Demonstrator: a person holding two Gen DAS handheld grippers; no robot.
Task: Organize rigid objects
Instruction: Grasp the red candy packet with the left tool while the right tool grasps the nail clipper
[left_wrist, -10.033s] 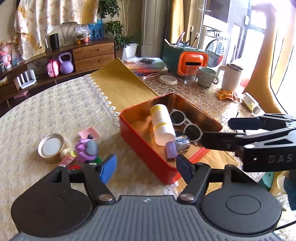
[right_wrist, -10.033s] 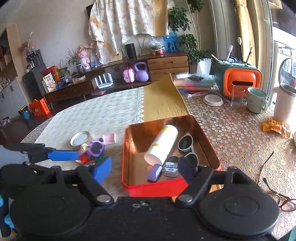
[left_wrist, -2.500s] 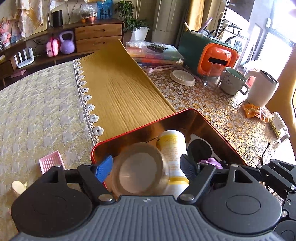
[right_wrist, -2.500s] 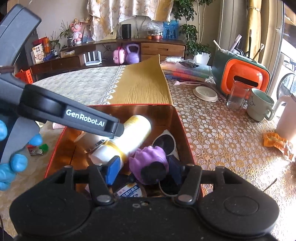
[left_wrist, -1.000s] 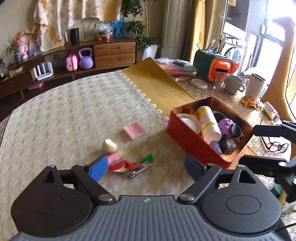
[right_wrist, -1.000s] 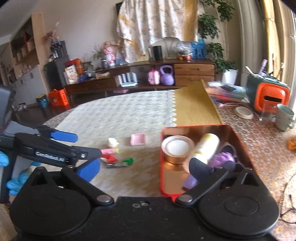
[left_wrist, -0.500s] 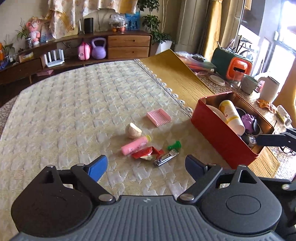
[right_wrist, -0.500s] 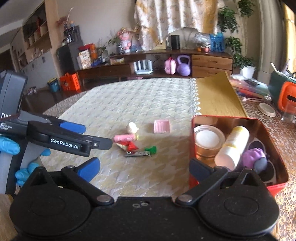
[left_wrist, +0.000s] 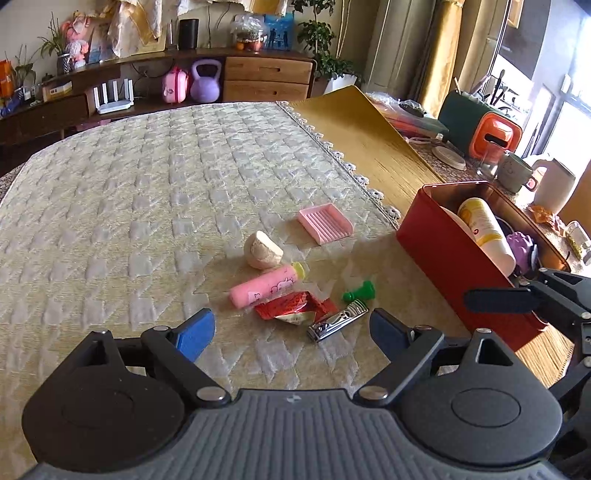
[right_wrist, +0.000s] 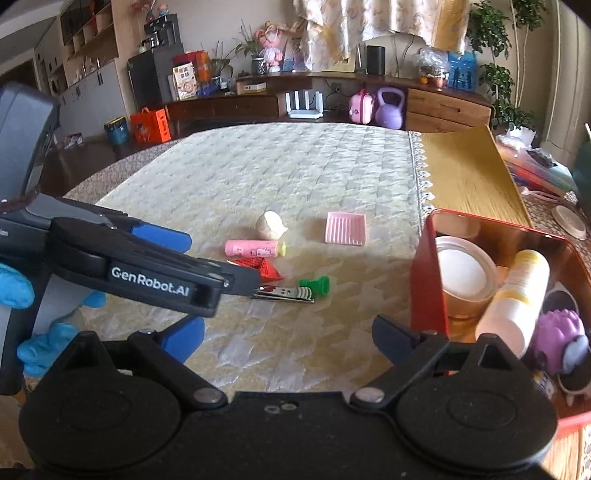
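A red tin box (left_wrist: 448, 254) (right_wrist: 426, 280) holds a round lidded jar (right_wrist: 461, 275), a white and yellow bottle (left_wrist: 484, 229) (right_wrist: 517, 295), a purple toy (right_wrist: 557, 339) and sunglasses. On the quilted cloth lie a pink tube (left_wrist: 264, 290) (right_wrist: 253, 248), a cream lump (left_wrist: 263, 251), a pink ridged tray (left_wrist: 325, 223) (right_wrist: 346, 228), a red wrapper (left_wrist: 291, 308), a green piece (left_wrist: 360, 291) and a metal nail clipper (left_wrist: 338, 319) (right_wrist: 286, 294). My left gripper (left_wrist: 291, 332) is open and empty, just short of the clipper. My right gripper (right_wrist: 288, 339) is open and empty.
A yellow mat (left_wrist: 364, 133) lies beyond the box. An orange and green appliance (left_wrist: 484, 129), a mug (left_wrist: 515, 177) and a white jug (left_wrist: 554, 190) stand at the far right. A sideboard (left_wrist: 221, 77) lines the back wall.
Both grippers, shut on the jar and purple toy 2.5 s ago, left them in the box and pulled back open. The left one has since closed in on the small loose items.
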